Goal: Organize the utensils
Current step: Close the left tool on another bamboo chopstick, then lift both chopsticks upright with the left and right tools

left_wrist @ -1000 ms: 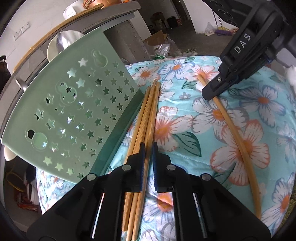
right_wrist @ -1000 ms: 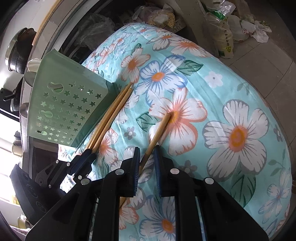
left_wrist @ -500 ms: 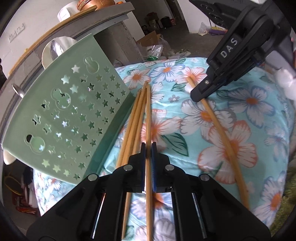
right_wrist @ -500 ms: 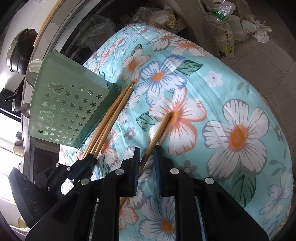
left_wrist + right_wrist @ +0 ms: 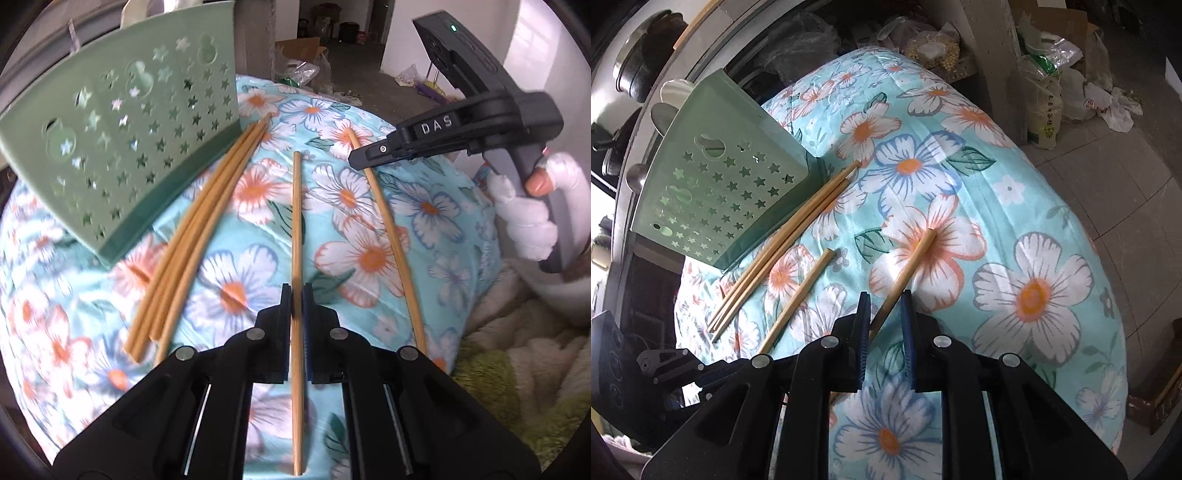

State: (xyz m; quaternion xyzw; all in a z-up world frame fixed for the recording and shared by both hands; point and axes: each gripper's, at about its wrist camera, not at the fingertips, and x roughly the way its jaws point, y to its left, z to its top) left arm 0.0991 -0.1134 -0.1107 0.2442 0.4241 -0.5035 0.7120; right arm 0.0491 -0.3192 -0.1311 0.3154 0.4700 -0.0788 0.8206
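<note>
My left gripper [image 5: 296,295] is shut on a single bamboo chopstick [image 5: 296,229] and holds it apart from the bundle; it also shows in the right wrist view [image 5: 798,295]. Three more chopsticks [image 5: 199,229] lie together beside a pale green perforated utensil basket [image 5: 122,129] that lies on its side. Another chopstick [image 5: 384,229] lies to the right. My right gripper [image 5: 884,306] straddles this chopstick [image 5: 908,262] with its jaws slightly apart, not clamped. The basket [image 5: 716,192] and the bundle [image 5: 783,243] show in the right wrist view too.
Everything rests on a rounded cushion with a turquoise floral cover [image 5: 1015,258]. A fuzzy blanket [image 5: 517,369] lies at its right. A counter with pots [image 5: 639,74] stands behind the basket. Bags and a box [image 5: 1049,92] sit on the floor beyond.
My left gripper closed on one chopstick, lifted it out of the bundle and carried it right. The right gripper's jaws opened a little around its chopstick.
</note>
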